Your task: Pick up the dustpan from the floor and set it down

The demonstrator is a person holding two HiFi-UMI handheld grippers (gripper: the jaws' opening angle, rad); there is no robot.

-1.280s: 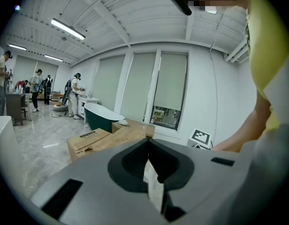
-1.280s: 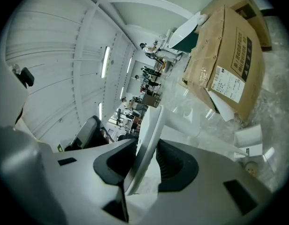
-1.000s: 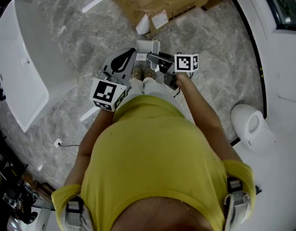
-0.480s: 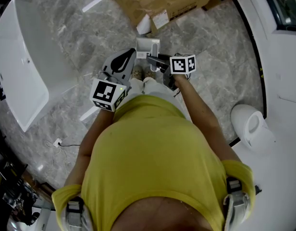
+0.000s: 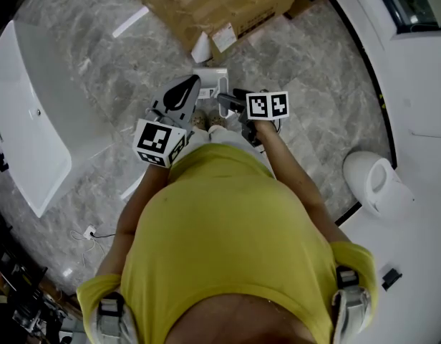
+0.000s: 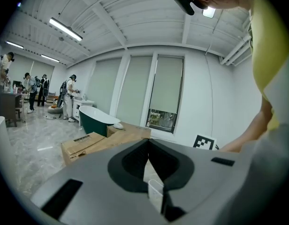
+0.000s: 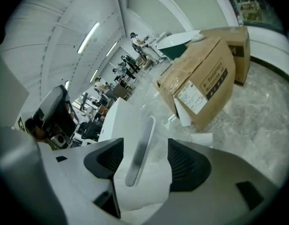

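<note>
The white dustpan [image 5: 212,79] hangs in front of the person, above the marble floor, between the two grippers. My left gripper [image 5: 195,86] is shut on its thin pale edge [image 6: 155,193], which shows pinched between the dark pads. My right gripper [image 5: 225,100] stands open; its jaws have just been opening. In the right gripper view, the dustpan's slotted handle [image 7: 140,144] lies between the spread jaws of the right gripper [image 7: 142,161], and neither pad presses on it. The left gripper [image 6: 149,172] points nearly level across the room.
Large cardboard boxes [image 5: 213,6] lie on the floor just ahead. A white bathtub [image 5: 34,113] stands at the left, a white toilet-like fixture [image 5: 378,185] at the right beside a raised white platform. A small plug and cable [image 5: 88,231] lie at the lower left. People work far off.
The right gripper's jaws have spread off the dustpan handle, and that hand has shifted a little left and tipped downward. The left gripper has kept its place and its hold.
</note>
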